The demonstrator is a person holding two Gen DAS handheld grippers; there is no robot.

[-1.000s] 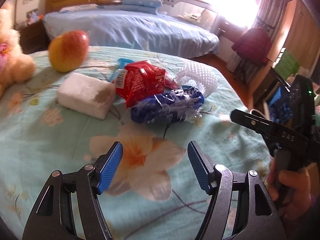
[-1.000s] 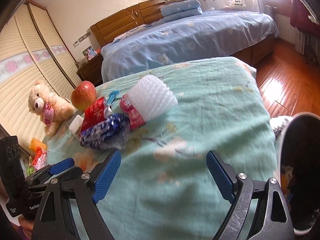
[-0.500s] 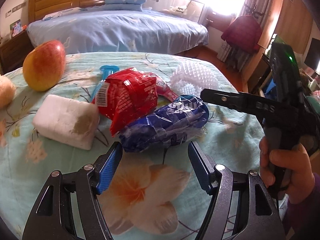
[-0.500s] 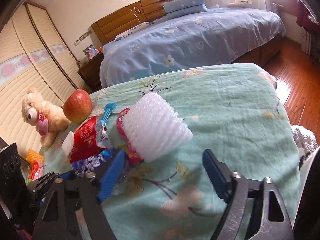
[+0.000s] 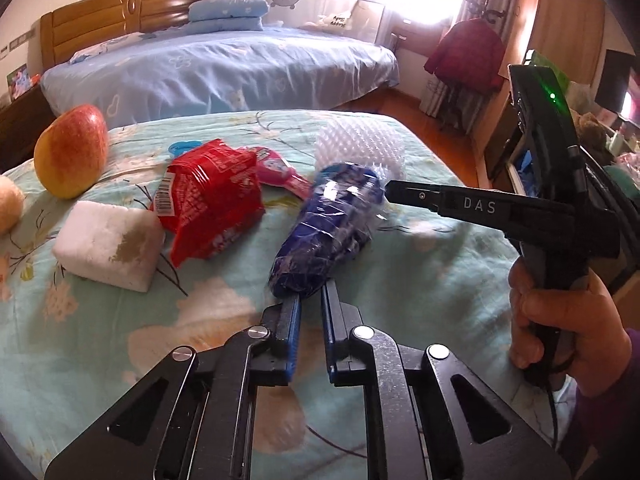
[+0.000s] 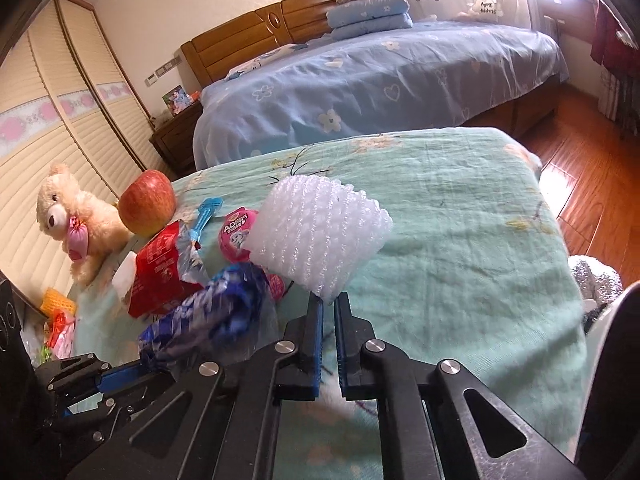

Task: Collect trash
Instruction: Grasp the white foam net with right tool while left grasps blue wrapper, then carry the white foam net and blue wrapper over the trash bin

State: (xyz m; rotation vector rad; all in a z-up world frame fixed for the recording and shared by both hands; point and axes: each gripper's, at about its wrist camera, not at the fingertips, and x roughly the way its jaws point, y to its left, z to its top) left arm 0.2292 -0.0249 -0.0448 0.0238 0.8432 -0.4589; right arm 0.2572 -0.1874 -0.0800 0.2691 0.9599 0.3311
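On the teal flowered bedspread (image 5: 420,280), seen from the left wrist, the left gripper (image 5: 310,300) has its blue-padded jaws drawn nearly together, pinching the near end of a blue plastic wrapper (image 5: 332,224) that slants away from the fingers toward the white foam fruit net (image 5: 360,144). To the left of that wrapper lie a red snack packet (image 5: 212,200), a pink packet (image 5: 280,172) behind it, a white foam block (image 5: 108,244) and a red-yellow apple (image 5: 72,152). The right gripper's black body (image 5: 500,208), marked DAS, reaches in from the right with its tip at the far end of the blue wrapper; a hand (image 5: 568,328) grasps its handle. From the right wrist, the right gripper (image 6: 328,308) shows only a narrow gap between its jaws, and the lower corner of the foam fruit net (image 6: 316,232) sits clamped between the fingertips. The blue wrapper (image 6: 208,312), blurred, lies just left of these jaws, with the left gripper (image 6: 120,372) holding its near end at the lower left. Farther left sit the red packet (image 6: 160,272), the pink packet (image 6: 236,236), a blue strip (image 6: 204,216), the apple (image 6: 148,204) and a teddy bear (image 6: 72,220), and beyond the bedspread (image 6: 460,240) stands a blue-covered bed (image 6: 380,76).
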